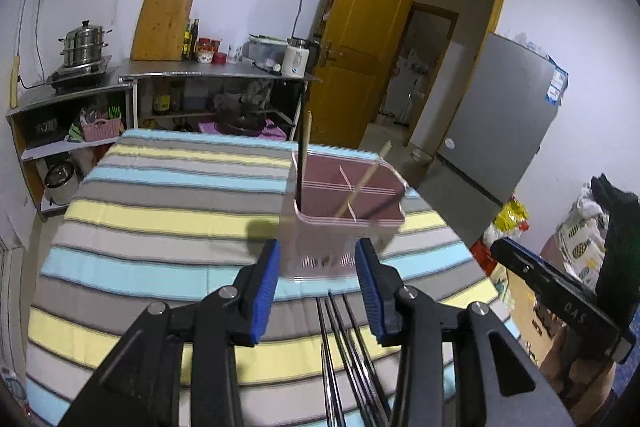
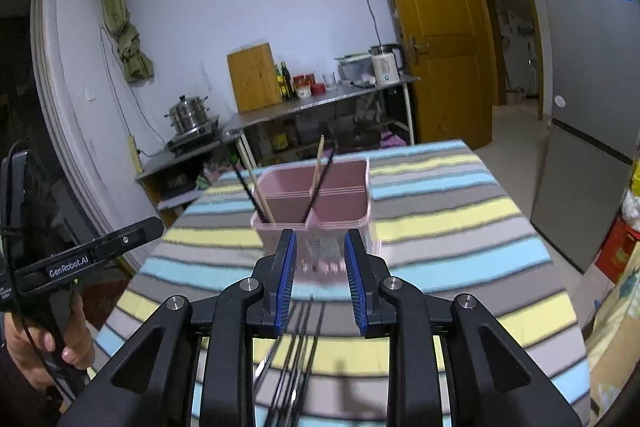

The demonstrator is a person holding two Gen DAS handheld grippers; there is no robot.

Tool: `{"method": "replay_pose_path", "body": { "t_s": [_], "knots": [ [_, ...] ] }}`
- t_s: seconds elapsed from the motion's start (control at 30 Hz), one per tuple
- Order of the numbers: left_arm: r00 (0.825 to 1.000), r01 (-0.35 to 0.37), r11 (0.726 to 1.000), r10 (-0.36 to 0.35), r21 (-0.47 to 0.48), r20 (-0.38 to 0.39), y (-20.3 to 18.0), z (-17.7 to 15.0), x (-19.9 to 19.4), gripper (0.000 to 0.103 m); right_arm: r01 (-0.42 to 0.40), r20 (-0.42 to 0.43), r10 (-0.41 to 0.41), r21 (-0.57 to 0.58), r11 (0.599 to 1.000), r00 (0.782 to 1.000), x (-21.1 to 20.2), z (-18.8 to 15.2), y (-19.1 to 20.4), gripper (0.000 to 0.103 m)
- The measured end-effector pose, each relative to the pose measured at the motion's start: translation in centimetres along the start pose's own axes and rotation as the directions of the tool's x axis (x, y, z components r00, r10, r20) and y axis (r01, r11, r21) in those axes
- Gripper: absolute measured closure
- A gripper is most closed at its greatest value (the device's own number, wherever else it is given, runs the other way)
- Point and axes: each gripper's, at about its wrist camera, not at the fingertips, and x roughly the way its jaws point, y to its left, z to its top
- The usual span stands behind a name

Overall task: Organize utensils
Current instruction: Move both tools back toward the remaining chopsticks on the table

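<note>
Both grippers, left (image 1: 318, 265) and right (image 2: 320, 255), stand apart and empty above slim dark chopsticks (image 2: 298, 343) on the striped-cloth tabletop (image 2: 440, 219), near a pink plastic divided caddy (image 2: 316, 199).

Left gripper (image 2: 86, 259) body, left edge of right wrist view: "GenRobot.AI". Right gripper (image 1: 560, 303) body, lower right of left wrist view: "DAS".

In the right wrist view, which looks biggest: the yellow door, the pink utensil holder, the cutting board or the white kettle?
Largest to smallest as they appear:
1. yellow door
2. pink utensil holder, though nearness enlarges it
3. cutting board
4. white kettle
</note>
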Motion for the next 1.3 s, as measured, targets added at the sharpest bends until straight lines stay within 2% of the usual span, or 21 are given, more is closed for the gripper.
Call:
{"method": "replay_pose_path", "body": {
  "t_s": [0.2, 0.53, 1.07, 1.3],
  "knots": [
    [0.998, 0.004, 1.0, -0.004, -0.001, -0.061, -0.1, -4.1, 0.0, 0.063, -0.003, -0.067, 0.003, 0.002, 1.0, 0.998, -0.3, -3.6, 0.0, 0.078],
    [0.982, -0.014, 1.0, 0.015, 0.009, -0.19, -0.4, -9.5, 2.0, 0.063, -0.031, -0.168, 0.031, 0.006, 1.0, 0.985, 1.2, -7.5, 0.4, 0.089],
    [0.943, -0.024, 0.999, 0.034, 0.035, -0.33, -0.1, -12.9, 5.8, 0.063, -0.076, -0.283, 0.074, 0.003, 0.997, 0.956, 5.0, -10.3, 1.6, 0.091],
    [0.94, -0.03, 0.998, 0.049, 0.061, -0.337, -0.3, -13.0, 6.6, 0.063, -0.087, -0.316, 0.086, 0.009, 0.996, 0.945, 6.5, -10.9, 1.8, 0.091]
  ]
}}
